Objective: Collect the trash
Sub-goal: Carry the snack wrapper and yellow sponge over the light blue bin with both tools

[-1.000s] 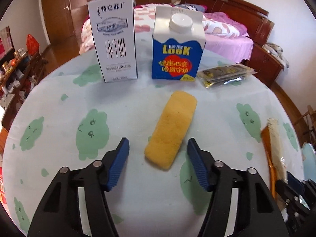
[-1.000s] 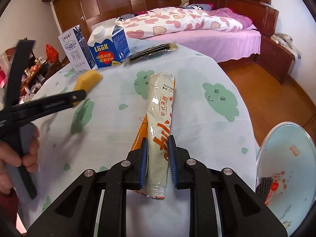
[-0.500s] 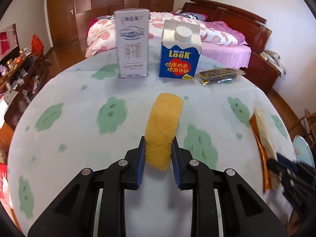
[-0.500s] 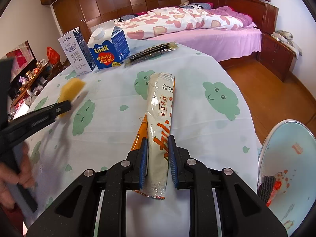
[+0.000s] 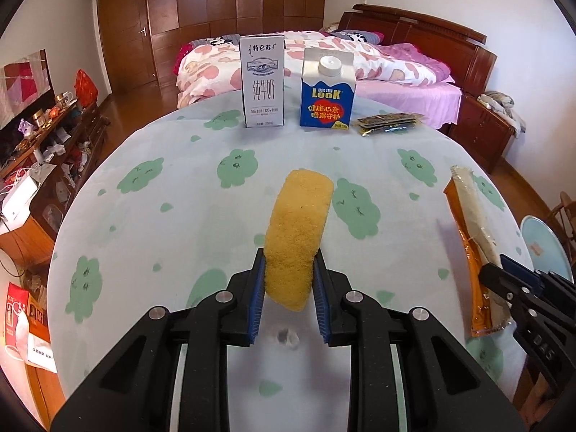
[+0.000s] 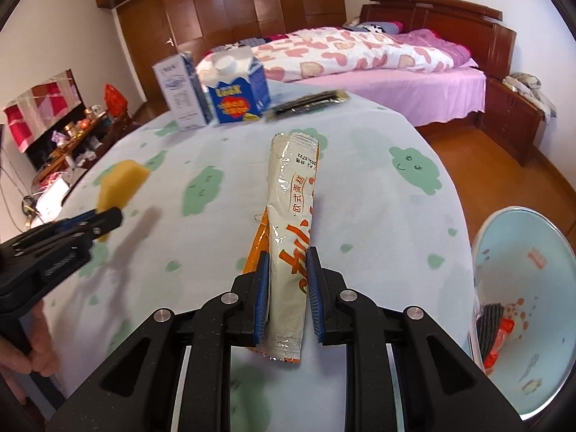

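Note:
A yellow sponge (image 5: 297, 235) is clamped by its near end between the blue pads of my left gripper (image 5: 289, 277), lifted off the round table (image 5: 180, 216); it also shows at the left of the right wrist view as the sponge (image 6: 120, 181). My right gripper (image 6: 288, 277) is shut on a long white and orange snack wrapper (image 6: 293, 223), which sticks out forward over the cloth. From the left wrist view the wrapper (image 5: 471, 230) and the right gripper (image 5: 502, 270) appear at the right edge. A pale blue trash bin (image 6: 522, 306) with some litter inside stands by the table's right side.
A white milk carton (image 5: 262, 82), a blue Look carton (image 5: 327, 90) and a dark flat packet (image 5: 387, 124) stand at the table's far edge. Behind it is a bed (image 5: 360, 68); cluttered shelves (image 5: 46, 133) line the left wall. A person's hand (image 6: 36, 345) holds the left gripper.
My left gripper closed on the sponge and drew back with it, lifting it off the table. The right gripper shifted slightly, still gripping the wrapper, and the bin looms larger at the right.

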A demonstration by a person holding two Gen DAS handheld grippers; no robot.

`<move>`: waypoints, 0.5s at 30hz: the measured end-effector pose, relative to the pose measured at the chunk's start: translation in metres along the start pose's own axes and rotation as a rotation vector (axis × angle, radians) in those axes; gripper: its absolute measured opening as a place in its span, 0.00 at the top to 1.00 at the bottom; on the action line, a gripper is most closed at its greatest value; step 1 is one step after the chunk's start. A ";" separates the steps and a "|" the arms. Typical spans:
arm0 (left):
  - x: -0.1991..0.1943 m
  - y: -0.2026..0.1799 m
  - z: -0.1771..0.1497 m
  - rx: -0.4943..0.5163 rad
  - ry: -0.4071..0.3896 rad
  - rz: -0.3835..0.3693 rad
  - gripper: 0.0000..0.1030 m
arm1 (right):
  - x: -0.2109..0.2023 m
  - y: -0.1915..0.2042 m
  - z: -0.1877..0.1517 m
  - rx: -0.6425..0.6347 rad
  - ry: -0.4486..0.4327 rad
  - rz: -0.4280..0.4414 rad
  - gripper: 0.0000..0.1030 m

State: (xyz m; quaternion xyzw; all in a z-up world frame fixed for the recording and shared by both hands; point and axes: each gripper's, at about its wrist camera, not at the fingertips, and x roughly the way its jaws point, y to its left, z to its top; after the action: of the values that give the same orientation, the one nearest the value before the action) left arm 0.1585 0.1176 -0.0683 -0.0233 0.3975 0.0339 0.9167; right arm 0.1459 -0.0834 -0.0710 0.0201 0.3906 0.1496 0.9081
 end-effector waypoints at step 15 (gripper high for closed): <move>-0.052 -0.033 -0.025 0.068 -0.053 -0.007 0.76 | -0.060 0.011 -0.026 -0.067 -0.060 -0.013 0.80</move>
State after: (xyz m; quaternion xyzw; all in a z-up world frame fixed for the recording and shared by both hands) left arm 0.1072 0.0807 -0.0466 0.0073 0.3739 0.0176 0.9273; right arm 0.0850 -0.0922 -0.0453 -0.0085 0.3582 0.1560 0.9205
